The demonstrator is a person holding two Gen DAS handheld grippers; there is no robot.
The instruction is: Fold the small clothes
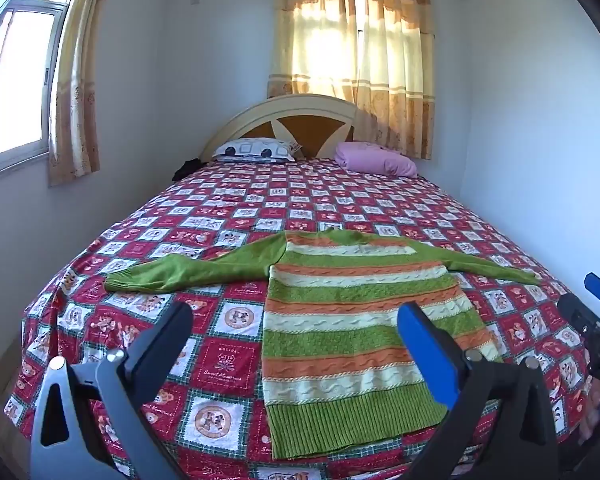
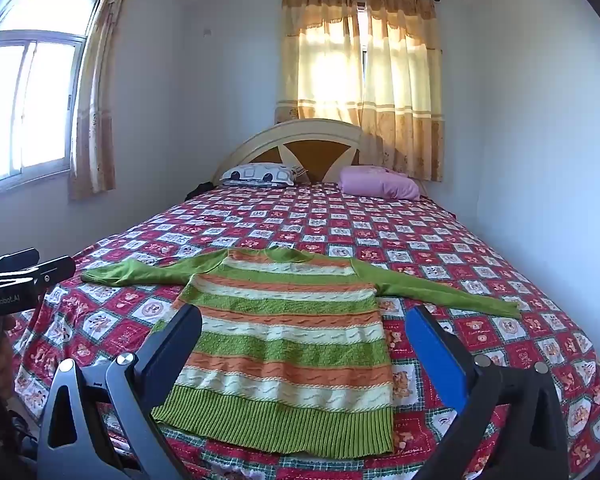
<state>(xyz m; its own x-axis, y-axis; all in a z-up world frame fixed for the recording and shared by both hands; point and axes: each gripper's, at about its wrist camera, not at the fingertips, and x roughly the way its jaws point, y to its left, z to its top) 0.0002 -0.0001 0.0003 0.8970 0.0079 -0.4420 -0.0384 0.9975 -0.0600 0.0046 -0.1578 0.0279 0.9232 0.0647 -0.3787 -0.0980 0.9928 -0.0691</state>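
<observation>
Bed (image 1: 228, 208) is covered near its end by a flat sweater (image 1: 340, 312); both grippers' fingers (image 1: 424, 344) (image 2: 436, 356) are held wide open, empty.

Left gripper (image 1: 296, 320): two long flat fingers, the one at 9 o'clock black (image 1: 168, 332), the one at 3 o'clock faced with a blue pad (image 1: 428, 356). Each sits on a dark grey linkage with triangular cut-outs and round silver pivot screws. Right gripper (image 2: 304, 334): same build, black finger (image 2: 172, 344) at 9 o'clock, blue-padded finger (image 2: 436, 352) at 3 o'clock, silver screws on grey arms. In the right wrist view the left unit shows at 9 o'clock as a black body with white lettering, only partly legible. In the left wrist view the right unit shows at 3 o'clock, black with a blue tip.
</observation>
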